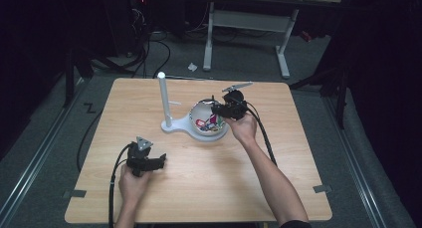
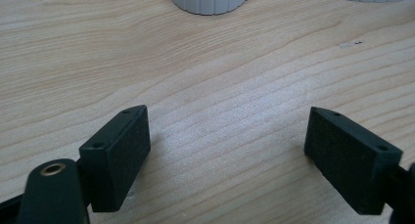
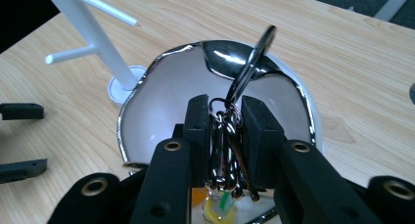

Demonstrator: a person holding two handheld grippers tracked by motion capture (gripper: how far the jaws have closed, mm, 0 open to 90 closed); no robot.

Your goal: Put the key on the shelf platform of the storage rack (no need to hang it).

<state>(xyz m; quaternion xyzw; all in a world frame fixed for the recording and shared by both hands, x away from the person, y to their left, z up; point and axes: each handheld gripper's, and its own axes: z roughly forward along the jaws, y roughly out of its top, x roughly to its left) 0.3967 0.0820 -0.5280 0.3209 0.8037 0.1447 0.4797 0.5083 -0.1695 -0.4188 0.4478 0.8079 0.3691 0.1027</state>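
Observation:
A bunch of keys on metal rings (image 3: 230, 136) is pinched between the pads of my right gripper (image 3: 226, 111), with one large dark ring (image 3: 252, 62) sticking up past the fingertips. The right gripper (image 1: 219, 109) hangs over a shiny silver-rimmed bowl (image 1: 199, 108) that holds small coloured items (image 1: 209, 123). A white stand with a tall post and side pegs (image 1: 163, 101) shares the bowl's base. My left gripper (image 1: 160, 162) rests low on the table at the near left, its jaws wide apart with bare wood between them (image 2: 227, 136).
The light wooden table (image 1: 278, 153) has free surface around the bowl and stand. The white base's edge (image 2: 210, 1) lies ahead of the left gripper. Beyond the table stand a white desk frame (image 1: 246, 34) and cables on a grey floor.

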